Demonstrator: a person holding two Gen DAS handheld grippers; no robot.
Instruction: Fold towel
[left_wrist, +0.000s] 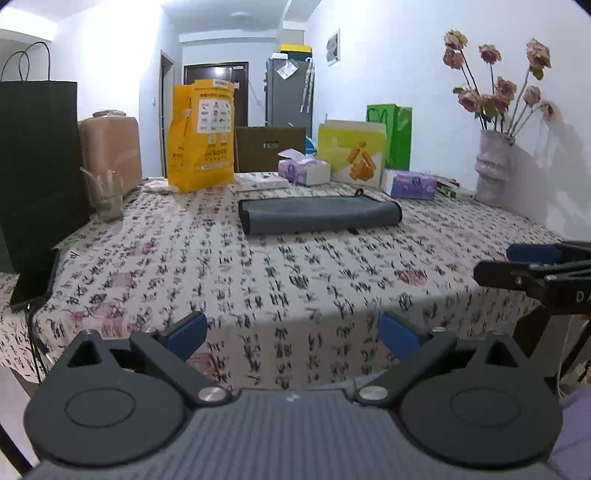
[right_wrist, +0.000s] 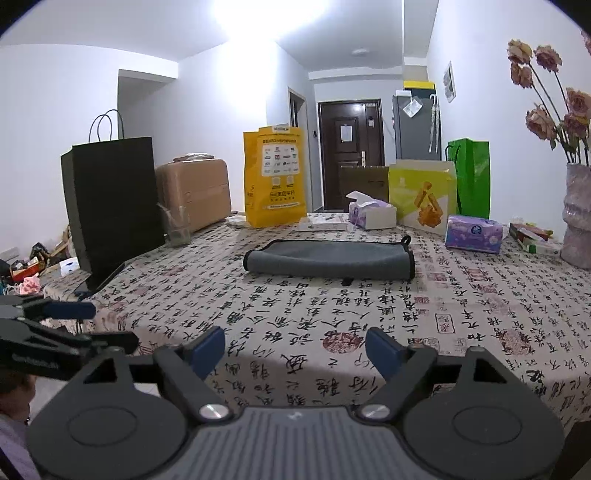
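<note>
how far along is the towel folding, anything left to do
The grey towel already lies doubled over into a long strip on the table, so at least one fold looks done. Nothing is in hand: the left gripper and right gripper are both open and well short of it. Possibly one more fold is left.

- Towel (left_wrist: 319, 215) (right_wrist: 330, 258): grey cloth, black trim along its short ends.
- State: folded over into a long, low band; rounded fold faces the near edge of the table (left_wrist: 295, 295) (right_wrist: 480, 302).
- Pose: flat, long side parallel to the table's far edge.
- Small black loop sticks up at its far right corner; a black tab peeks from under the near side.
- Place: mid-table, toward the far edge.
</note>
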